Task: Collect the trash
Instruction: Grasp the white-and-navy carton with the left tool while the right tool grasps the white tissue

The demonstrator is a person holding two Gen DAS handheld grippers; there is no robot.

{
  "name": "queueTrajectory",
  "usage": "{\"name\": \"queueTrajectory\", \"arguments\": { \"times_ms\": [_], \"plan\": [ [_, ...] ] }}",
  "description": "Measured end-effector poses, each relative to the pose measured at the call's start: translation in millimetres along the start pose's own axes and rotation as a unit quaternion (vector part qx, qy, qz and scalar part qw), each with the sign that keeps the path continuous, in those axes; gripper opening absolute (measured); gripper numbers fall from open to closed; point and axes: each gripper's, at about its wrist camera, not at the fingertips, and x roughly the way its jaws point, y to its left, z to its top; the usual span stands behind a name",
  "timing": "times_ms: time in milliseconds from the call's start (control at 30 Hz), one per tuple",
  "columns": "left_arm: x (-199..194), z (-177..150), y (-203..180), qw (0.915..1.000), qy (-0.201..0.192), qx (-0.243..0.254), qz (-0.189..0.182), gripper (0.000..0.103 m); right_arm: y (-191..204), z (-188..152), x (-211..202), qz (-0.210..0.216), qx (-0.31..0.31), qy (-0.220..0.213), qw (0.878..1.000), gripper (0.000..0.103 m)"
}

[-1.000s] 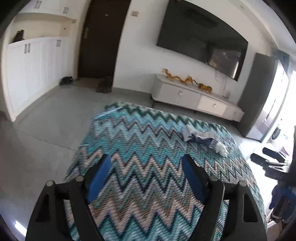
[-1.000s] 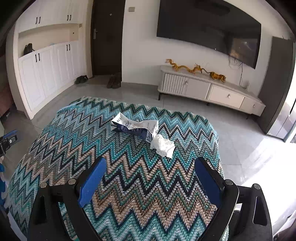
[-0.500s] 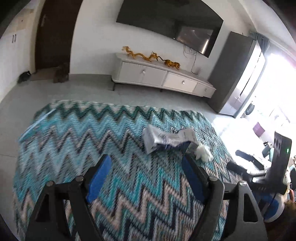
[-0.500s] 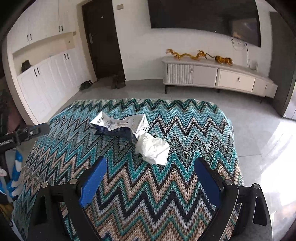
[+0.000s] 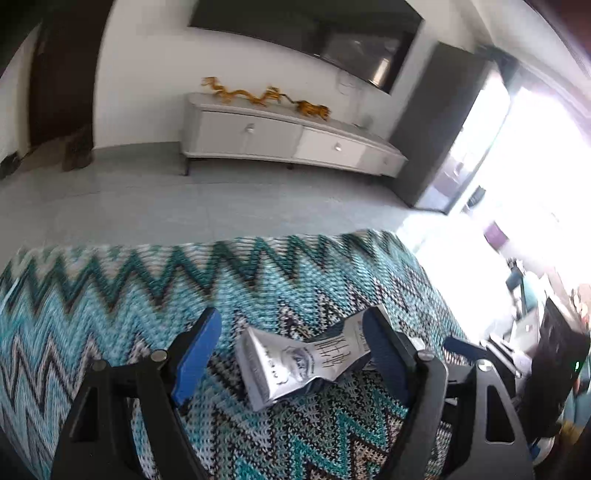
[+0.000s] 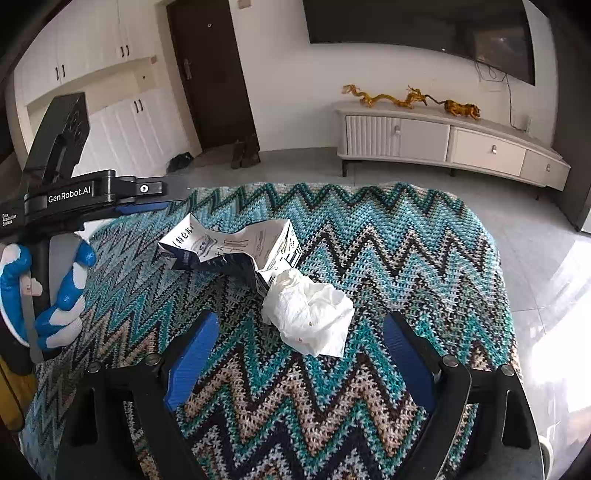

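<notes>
Left gripper (image 5: 291, 347): jaws wide apart, nothing clamped. The crushed carton (image 5: 299, 360) lies on the zigzag knit cover (image 5: 110, 295) between the two blue pads; its far end sits close against the right-side pad (image 5: 384, 354), though contact cannot be confirmed. The other pad stands clear of it. View is motion-blurred toward the left edge.

Right gripper (image 6: 295, 354): jaws spread, nothing between the pads; they have just been closing slightly. The crumpled white tissue (image 6: 308, 317) lies on the cover just ahead of the gap, roughly centred, touching neither pad. The tissue rests against the near corner of the crushed carton (image 6: 236, 247), which lies flat beyond it and to the left.

From the right wrist view, the left gripper (image 6: 162, 197) reaches in from the left edge toward the carton's far end, carried by a hand in a blue-and-white glove (image 6: 55, 295).

Containers: the carton is the only one on the cover; it is flattened and creased, contents not visible.

Beyond the cover: grey tiled floor (image 6: 295, 166), a low white cabinet (image 6: 443, 140) against the wall with gold dragon figures (image 6: 406, 98) on top, a dark wall screen (image 6: 424, 26) above.
</notes>
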Motion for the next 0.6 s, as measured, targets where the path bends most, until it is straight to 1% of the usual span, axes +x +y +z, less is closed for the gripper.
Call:
{"name": "queueTrajectory", "arguments": {
  "times_ms": [100,133,267,433,500,567,600],
  "plan": [
    [4,3,-9,0.9988,0.014,0.04,-0.025,0.078,-3,0,6,0.003,0.003,0.005,1.0,0.089],
    [6,4,-12,0.9978,0.02,0.057,-0.028,0.078,-4,0,9,0.006,0.004,0.008,1.0,0.087],
    [14,1,-24,0.9922,0.041,0.116,-0.019,0.078,-3,-2,19,0.011,0.0,0.021,1.0,0.085],
    [22,-11,-31,0.986,0.057,0.156,-0.013,0.078,-3,1,26,0.012,-0.002,0.027,1.0,0.072],
    [23,-14,-32,0.9846,0.059,0.164,-0.012,0.078,-4,5,30,0.01,0.002,0.028,1.0,0.07],
    [25,-15,-33,0.984,0.06,0.167,-0.014,0.078,-8,7,31,0.012,0.007,0.028,1.0,0.062],
    [26,-16,-33,0.9838,0.061,0.168,-0.016,0.078,-10,8,32,0.013,0.009,0.029,0.999,0.056]
  ]
}}
